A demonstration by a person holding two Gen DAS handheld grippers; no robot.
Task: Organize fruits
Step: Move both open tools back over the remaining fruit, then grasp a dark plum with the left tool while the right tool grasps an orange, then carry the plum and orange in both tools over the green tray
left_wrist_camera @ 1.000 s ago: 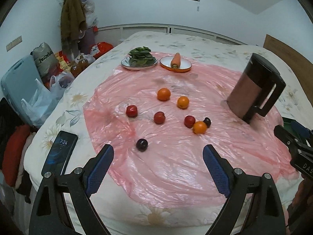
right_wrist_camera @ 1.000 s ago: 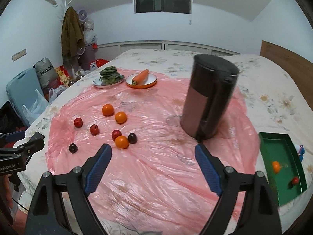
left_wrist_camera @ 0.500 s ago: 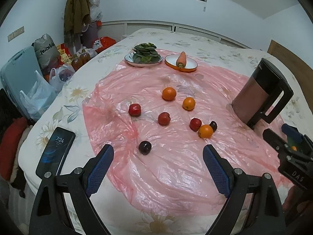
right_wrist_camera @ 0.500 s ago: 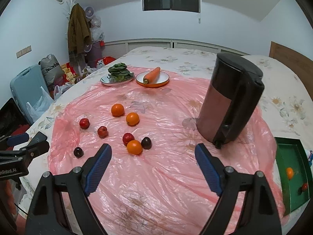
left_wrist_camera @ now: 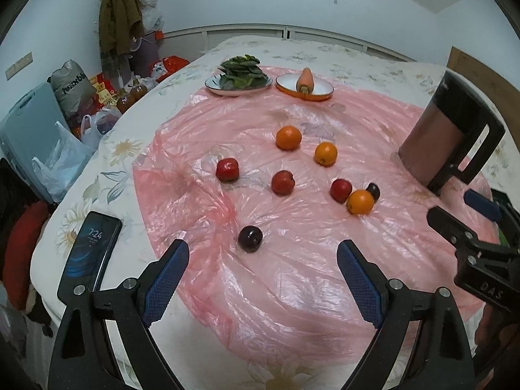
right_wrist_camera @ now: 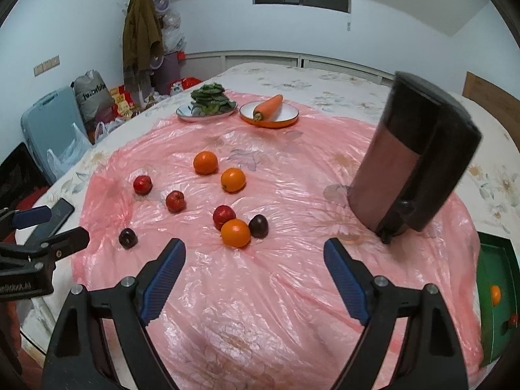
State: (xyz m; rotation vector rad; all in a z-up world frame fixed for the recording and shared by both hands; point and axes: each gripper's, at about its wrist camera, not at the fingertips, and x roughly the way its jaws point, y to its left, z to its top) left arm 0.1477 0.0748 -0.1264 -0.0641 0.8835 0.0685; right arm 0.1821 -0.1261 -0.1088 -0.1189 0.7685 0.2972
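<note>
Early stage, by my read: most fruit is loose on the pink plastic sheet (right_wrist_camera: 260, 292) over the bed; the green tray (right_wrist_camera: 497, 299) at far right holds one orange (right_wrist_camera: 495, 295) and one small red fruit (right_wrist_camera: 513, 319).

Left to sort, left to right:
- dark plums: 2, nearest one (left_wrist_camera: 250, 239) just ahead of the left claw (left_wrist_camera: 263, 286)
- red fruits: 3, first one (left_wrist_camera: 227, 169)
- oranges: 3, nearest one (right_wrist_camera: 235, 233) ahead of the right claw (right_wrist_camera: 255, 279)

Both claws released, nothing between the pads, hovering over the sheet.

Not fruit: greens plate, carrot plate, kettle, phone, one each.
</note>
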